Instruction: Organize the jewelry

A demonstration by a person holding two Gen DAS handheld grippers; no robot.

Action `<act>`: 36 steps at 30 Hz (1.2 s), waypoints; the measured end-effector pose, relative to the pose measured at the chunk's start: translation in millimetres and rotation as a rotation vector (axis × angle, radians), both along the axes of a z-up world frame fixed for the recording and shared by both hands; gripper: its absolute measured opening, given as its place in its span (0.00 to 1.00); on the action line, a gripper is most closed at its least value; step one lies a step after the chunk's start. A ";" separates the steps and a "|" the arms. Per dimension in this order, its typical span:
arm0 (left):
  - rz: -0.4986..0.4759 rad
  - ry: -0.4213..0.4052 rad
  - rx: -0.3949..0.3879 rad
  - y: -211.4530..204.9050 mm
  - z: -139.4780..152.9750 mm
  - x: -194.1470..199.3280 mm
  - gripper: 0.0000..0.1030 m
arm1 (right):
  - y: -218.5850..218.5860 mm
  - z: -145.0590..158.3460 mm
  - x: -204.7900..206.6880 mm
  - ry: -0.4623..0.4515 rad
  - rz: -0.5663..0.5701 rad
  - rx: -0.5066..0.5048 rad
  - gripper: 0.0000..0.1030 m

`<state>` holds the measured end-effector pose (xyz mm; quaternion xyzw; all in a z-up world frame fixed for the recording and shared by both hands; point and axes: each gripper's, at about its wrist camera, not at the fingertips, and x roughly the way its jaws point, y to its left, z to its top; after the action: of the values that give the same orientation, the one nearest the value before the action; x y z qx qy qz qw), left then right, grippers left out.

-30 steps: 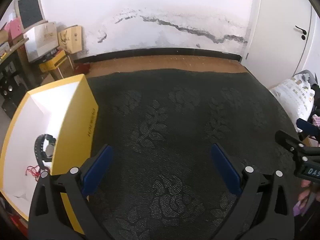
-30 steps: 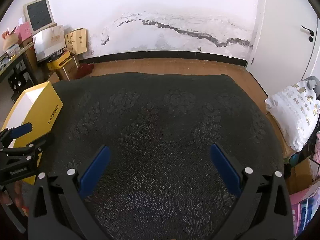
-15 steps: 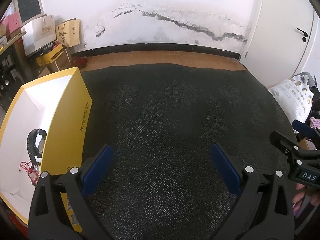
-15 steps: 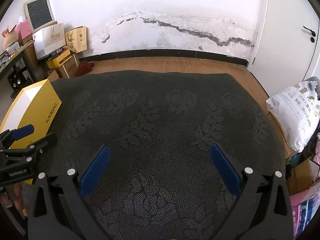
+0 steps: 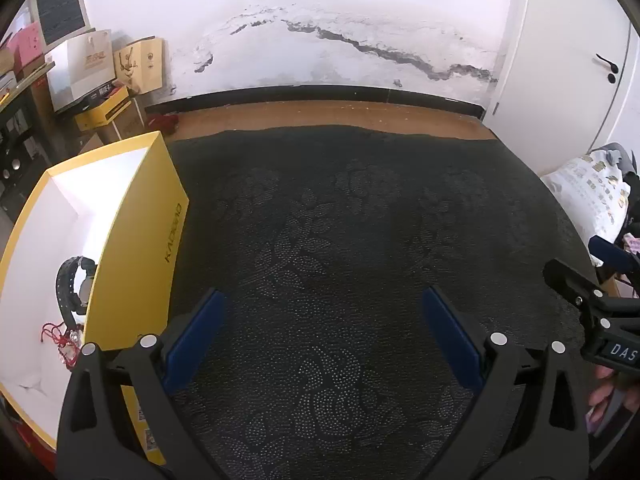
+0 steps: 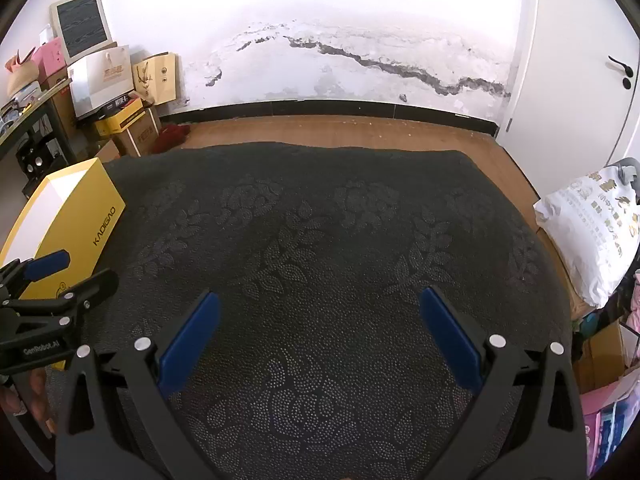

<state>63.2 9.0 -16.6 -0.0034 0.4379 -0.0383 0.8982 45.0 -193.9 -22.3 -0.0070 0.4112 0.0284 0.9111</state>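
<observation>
A yellow open box (image 5: 136,248) with a white inside sits at the left edge of a dark floral-patterned cloth (image 5: 340,240). Inside it lie a black wristwatch (image 5: 72,286) and a red string bracelet (image 5: 58,336). My left gripper (image 5: 324,316) is open and empty over the cloth, just right of the box. My right gripper (image 6: 320,320) is open and empty over the cloth's middle. The box also shows in the right wrist view (image 6: 76,224), with the left gripper (image 6: 52,280) in front of it. The right gripper also shows at the right edge of the left wrist view (image 5: 592,280).
A white printed bag (image 6: 592,236) lies off the cloth's right edge. Cardboard boxes and paper bags (image 6: 120,92) are stacked by the back left wall. A wooden floor strip (image 6: 340,132) and a white door (image 6: 592,60) lie beyond.
Both views have pulled back and tilted up a little, so the wall shows more. The box sits slightly further from the left gripper. Both grippers stay open.
</observation>
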 end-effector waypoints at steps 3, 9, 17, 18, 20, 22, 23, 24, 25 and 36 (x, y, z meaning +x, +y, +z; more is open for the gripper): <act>0.003 0.000 0.001 0.7 -0.1 -0.1 0.93 | 1.0 -0.2 1.3 0.001 0.000 0.002 0.94; 0.007 -0.002 0.002 2.5 0.0 -0.8 0.93 | 3.6 -1.7 2.1 0.005 0.006 -0.002 0.94; 0.008 -0.007 0.001 3.6 0.4 -0.7 0.93 | 1.5 -2.1 3.6 0.005 0.002 -0.002 0.94; 0.009 -0.006 0.001 3.9 0.0 -0.9 0.93 | 1.5 -2.0 3.8 0.005 0.001 0.000 0.94; 0.010 -0.004 0.004 4.0 -0.6 -0.8 0.93 | 2.3 -2.0 3.2 0.004 0.001 -0.002 0.94; 0.009 -0.003 0.005 3.8 -0.7 -0.7 0.93 | 1.9 -1.8 3.0 0.003 0.002 -0.001 0.94; 0.009 -0.004 0.006 4.0 -0.1 -0.4 0.93 | 2.1 -1.8 2.8 0.003 0.002 -0.002 0.94; 0.009 -0.004 0.007 3.9 0.0 -0.3 0.93 | 2.2 -1.8 2.4 0.002 0.001 -0.002 0.94; 0.009 -0.004 0.008 3.6 -0.1 -0.2 0.93 | 2.2 -1.7 2.2 0.001 0.001 -0.001 0.94; 0.008 -0.001 0.009 3.1 -0.8 0.9 0.93 | 2.5 -1.4 3.2 0.002 0.002 -0.007 0.94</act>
<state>64.1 12.1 -17.3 -0.0013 0.4374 -0.0330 0.8987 48.2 -191.4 -23.7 -0.0103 0.4121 0.0279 0.9106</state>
